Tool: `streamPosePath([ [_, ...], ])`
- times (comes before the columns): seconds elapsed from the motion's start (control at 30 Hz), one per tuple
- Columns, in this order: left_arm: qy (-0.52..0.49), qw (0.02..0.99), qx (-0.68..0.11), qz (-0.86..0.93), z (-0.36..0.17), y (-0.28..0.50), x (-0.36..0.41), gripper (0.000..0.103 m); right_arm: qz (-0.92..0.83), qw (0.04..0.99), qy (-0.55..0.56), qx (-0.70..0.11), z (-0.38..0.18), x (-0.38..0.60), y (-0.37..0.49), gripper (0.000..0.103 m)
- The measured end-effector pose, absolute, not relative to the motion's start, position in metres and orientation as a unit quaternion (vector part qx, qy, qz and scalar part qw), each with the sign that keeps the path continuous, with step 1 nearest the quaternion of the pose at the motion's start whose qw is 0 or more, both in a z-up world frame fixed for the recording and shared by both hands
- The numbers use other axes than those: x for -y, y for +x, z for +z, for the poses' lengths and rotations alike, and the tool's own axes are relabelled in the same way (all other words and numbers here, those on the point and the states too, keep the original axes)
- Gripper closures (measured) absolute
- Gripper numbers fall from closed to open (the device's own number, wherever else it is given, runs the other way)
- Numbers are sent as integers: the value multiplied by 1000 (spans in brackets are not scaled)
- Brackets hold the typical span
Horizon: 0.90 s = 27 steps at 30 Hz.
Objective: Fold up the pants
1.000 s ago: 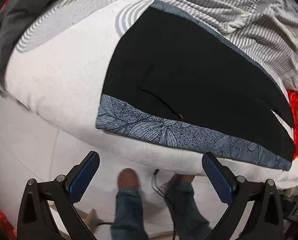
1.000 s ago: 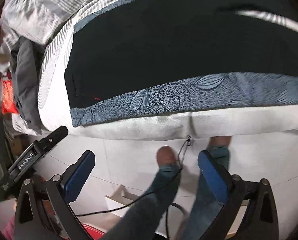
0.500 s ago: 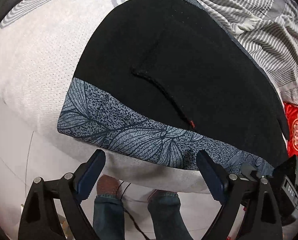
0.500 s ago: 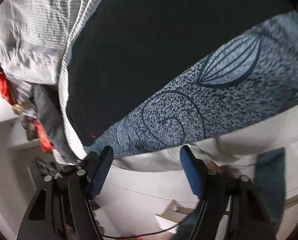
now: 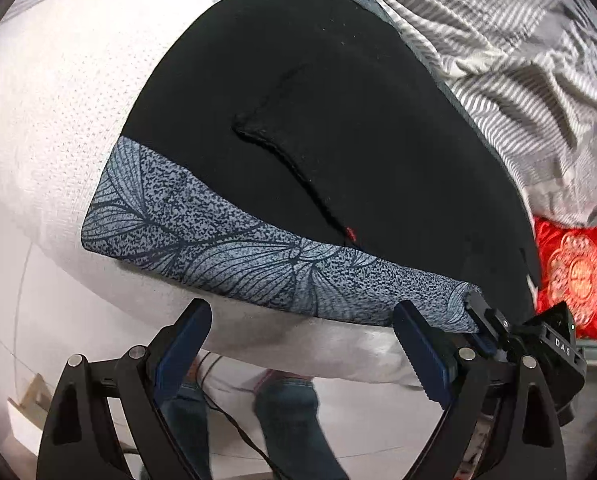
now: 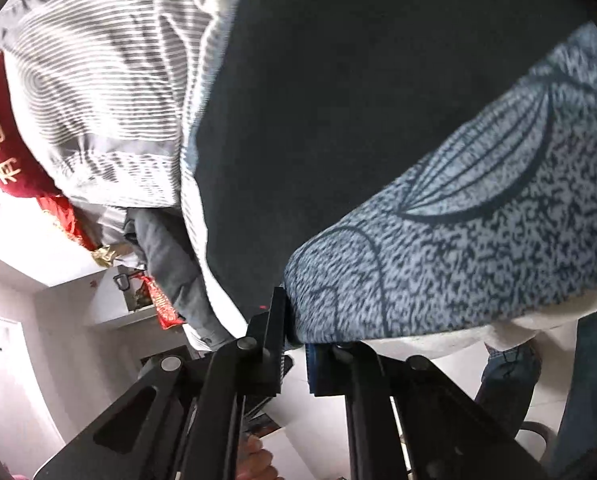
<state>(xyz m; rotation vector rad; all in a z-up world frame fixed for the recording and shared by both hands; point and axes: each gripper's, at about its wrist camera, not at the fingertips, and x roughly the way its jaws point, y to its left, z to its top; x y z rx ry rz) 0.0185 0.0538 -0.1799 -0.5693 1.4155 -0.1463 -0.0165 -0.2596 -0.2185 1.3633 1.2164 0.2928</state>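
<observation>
Black pants [image 5: 338, 120] lie flat on a white mattress [image 5: 58, 120], their grey-blue leaf-patterned waistband [image 5: 218, 240] along the near edge. My left gripper [image 5: 302, 344] hangs open just short of the band's middle, with only the mattress edge between its blue pads. The right gripper [image 6: 296, 336] sits at the end of the waistband [image 6: 478, 260]; its jaws are closing with the band's corner pinched between them. It also shows in the left wrist view as the right gripper [image 5: 482, 320] at the band's right end. The black pants [image 6: 378, 120] fill the upper right wrist view.
A grey-and-white striped duvet [image 5: 498, 60] is bunched behind the pants. A red embroidered cushion [image 5: 570, 276] lies at the right. A person's legs in jeans [image 5: 294, 420] and a cable stand on the floor below the bed edge. A grey garment [image 6: 162, 256] hangs beyond.
Both grippers came down close to the waistband. The right one rolled and went from wide open to pinching the band's end. The left stayed open.
</observation>
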Motion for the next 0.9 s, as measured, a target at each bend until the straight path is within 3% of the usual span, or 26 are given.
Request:
streamPosePath([
  [0.33,-334,700,-631,-27,-192,29,-66,9,140,601,577,-535,-214,261,-10,95],
  [0.4,-335,702,-628,-18,-192,31,-68,20,136,596,575,-544,-219,264,-12,91],
  [0.43,-337,700,-629,-16,-192,32,-69,33,131,590,579,-547,-224,265,-13,91],
  [0.47,-341,695,-632,-14,-194,33,-71,35,127,586,583,-549,-228,266,-14,89],
  [0.5,-346,694,-631,-13,-194,34,-73,35,120,579,588,-552,-232,266,-12,82],
  [0.53,-347,695,-630,-8,-193,35,-74,45,112,577,593,-551,-237,267,-13,72],
  [0.57,-338,697,-632,-2,-192,36,-74,56,106,577,594,-550,-239,267,-13,71],
  [0.6,-330,700,-634,0,-191,36,-75,60,103,578,596,-548,-241,267,-13,71],
  [0.63,-326,703,-631,0,-190,35,-76,73,99,578,596,-548,-243,266,-12,79],
  [0.67,-325,706,-629,-2,-189,35,-78,77,96,579,596,-547,-243,266,-12,89],
  [0.7,-325,706,-629,-5,-187,35,-80,79,95,583,594,-546,-240,266,-12,95],
  [0.73,-322,709,-627,-6,-184,34,-82,83,98,590,587,-546,-235,266,-11,96],
  [0.9,-286,732,-618,-36,-152,40,-74,83,127,641,525,-546,-190,265,2,96],
])
